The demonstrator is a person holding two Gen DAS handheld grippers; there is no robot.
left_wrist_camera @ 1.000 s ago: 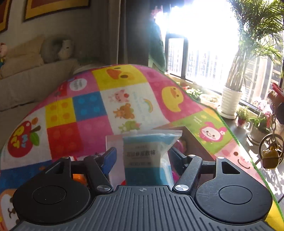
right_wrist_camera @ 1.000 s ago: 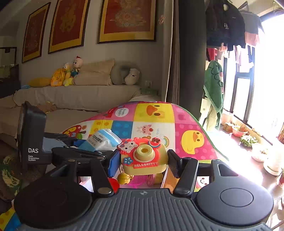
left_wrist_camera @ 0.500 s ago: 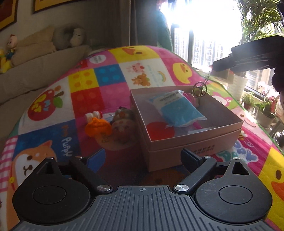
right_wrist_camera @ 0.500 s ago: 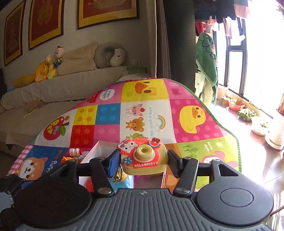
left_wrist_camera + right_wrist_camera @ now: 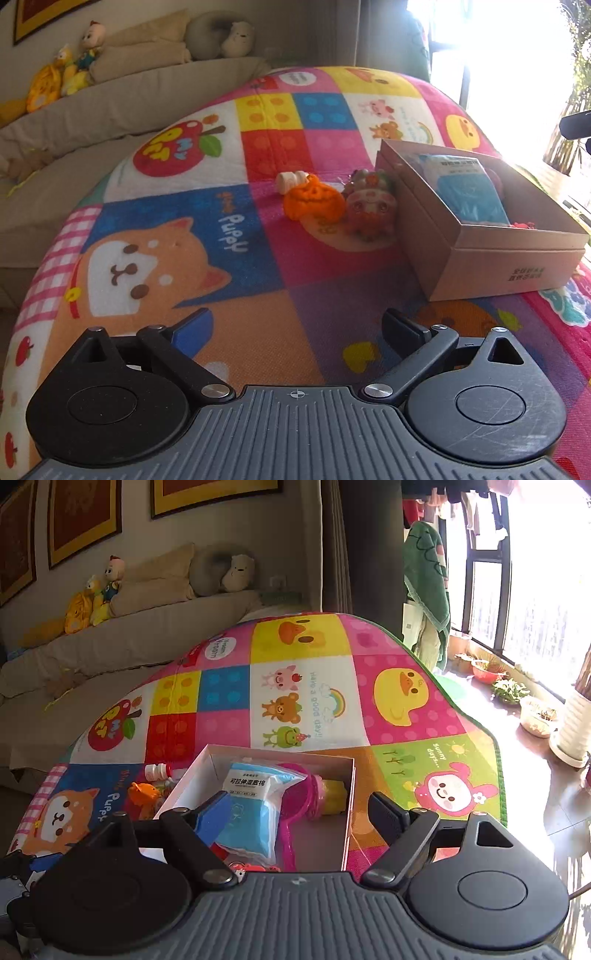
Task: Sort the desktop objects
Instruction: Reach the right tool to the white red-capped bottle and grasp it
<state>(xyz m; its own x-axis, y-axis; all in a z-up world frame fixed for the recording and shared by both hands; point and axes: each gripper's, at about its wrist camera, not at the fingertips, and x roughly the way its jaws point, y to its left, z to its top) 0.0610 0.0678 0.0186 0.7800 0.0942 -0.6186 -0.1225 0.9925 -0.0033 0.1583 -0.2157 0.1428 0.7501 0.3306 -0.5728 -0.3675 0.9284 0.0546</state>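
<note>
A brown cardboard box (image 5: 491, 273) stands on the colourful play mat (image 5: 258, 258). Inside it lie a blue bagged pack (image 5: 467, 188), also in the right wrist view (image 5: 255, 805), a pink toy (image 5: 295, 812) and, at the near edge, part of a red-topped toy (image 5: 255, 867). An orange pumpkin toy (image 5: 314, 201), a round doll-face toy (image 5: 371, 210) and a small white bottle (image 5: 291, 181) sit left of the box. My left gripper (image 5: 295, 325) is open and empty above the mat. My right gripper (image 5: 295, 812) is open and empty above the box (image 5: 349, 786).
A grey sofa (image 5: 129, 646) with plush toys (image 5: 92, 602) runs behind the mat. Potted plants (image 5: 535, 712) and a window line the right side. Framed pictures (image 5: 214, 494) hang on the wall.
My left gripper let go of the blue pack into the box and pulled back left. My right gripper let go of the yellow Hello Kitty camera over the box and now stands open.
</note>
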